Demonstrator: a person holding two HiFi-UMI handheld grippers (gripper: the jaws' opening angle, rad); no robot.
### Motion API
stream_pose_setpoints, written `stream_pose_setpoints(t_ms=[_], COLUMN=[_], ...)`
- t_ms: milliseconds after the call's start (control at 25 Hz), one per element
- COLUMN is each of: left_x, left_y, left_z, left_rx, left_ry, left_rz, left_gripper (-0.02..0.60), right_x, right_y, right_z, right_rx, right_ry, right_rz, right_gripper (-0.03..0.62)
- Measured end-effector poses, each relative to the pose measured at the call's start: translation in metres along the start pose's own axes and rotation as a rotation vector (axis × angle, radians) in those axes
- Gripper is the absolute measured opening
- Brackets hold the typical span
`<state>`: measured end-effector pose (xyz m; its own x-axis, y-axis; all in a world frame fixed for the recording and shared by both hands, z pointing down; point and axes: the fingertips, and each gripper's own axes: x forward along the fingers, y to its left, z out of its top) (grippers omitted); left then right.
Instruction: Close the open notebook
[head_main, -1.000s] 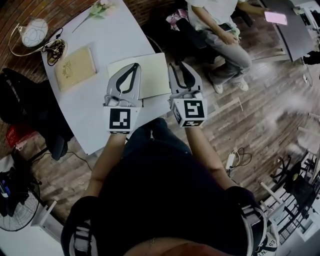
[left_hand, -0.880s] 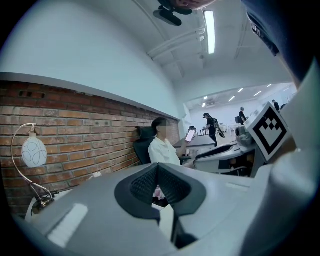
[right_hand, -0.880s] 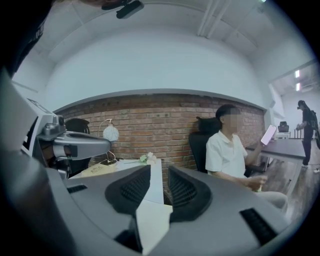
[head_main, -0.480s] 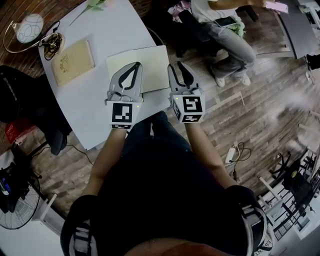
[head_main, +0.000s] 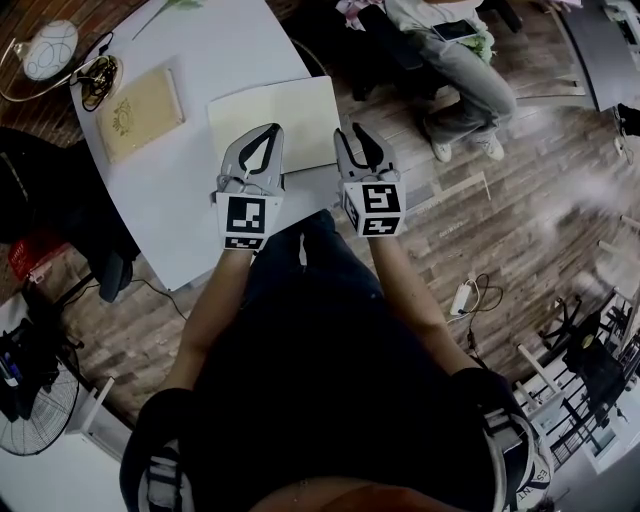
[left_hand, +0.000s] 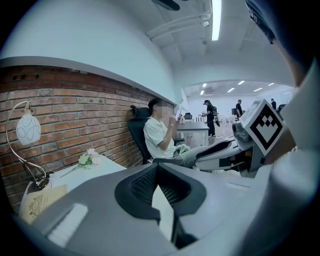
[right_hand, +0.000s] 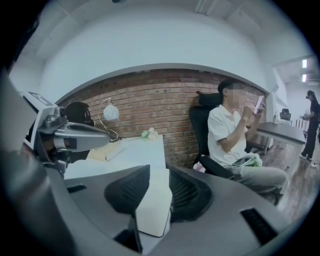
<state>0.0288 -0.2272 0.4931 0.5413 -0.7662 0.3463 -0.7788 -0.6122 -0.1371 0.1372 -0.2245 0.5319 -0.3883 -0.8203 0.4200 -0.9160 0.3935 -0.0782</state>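
While the person stood at the near edge of the worktop (head_main: 180, 190), the head view showed the notebook (head_main: 295, 110) lying flat by the right edge, close to the near right corner. Its long side ran roughly along the near edge. Whether it lay spread or shut could not be told from above. The left claw (head_main: 270, 130) hung over the notebook's near middle with its tips together and nothing in them. The right claw (head_main: 352, 132) sat at the notebook's near right corner, tips a little apart, and looked better placed to catch a cover from the outer side. A tan book (head_main: 140, 112) and a lamp (head_main: 45, 50) lay well apart toward the far left corner, so nothing blocked the way.

In the left gripper view, the left claw (left_hand: 157, 167) was clenched and empty, with only a pale sliver showing through its hollow. The lamp (left_hand: 28, 129), a flower (left_hand: 87, 159) and a seated person (left_hand: 160, 135) stood beyond.

In the right gripper view, the right claw (right_hand: 159, 172) was released and bare. The notebook (right_hand: 152, 205) lay just below and ahead of its gap, with the tan book (right_hand: 105, 152) farther off.
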Motion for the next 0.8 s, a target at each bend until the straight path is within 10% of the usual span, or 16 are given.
stream_pose_setpoints(t_ms=[800], left_x=[0.000], left_y=[-0.022], left_z=[-0.056], left_rx=[-0.025], left_ry=[0.133], left_rz=[-0.038], left_gripper=[0.006], right_x=[0.003], right_y=[0.001], right_z=[-0.081], right_rx=[0.046], right_ry=[0.204], right_rz=[0.046], right_gripper=[0.117])
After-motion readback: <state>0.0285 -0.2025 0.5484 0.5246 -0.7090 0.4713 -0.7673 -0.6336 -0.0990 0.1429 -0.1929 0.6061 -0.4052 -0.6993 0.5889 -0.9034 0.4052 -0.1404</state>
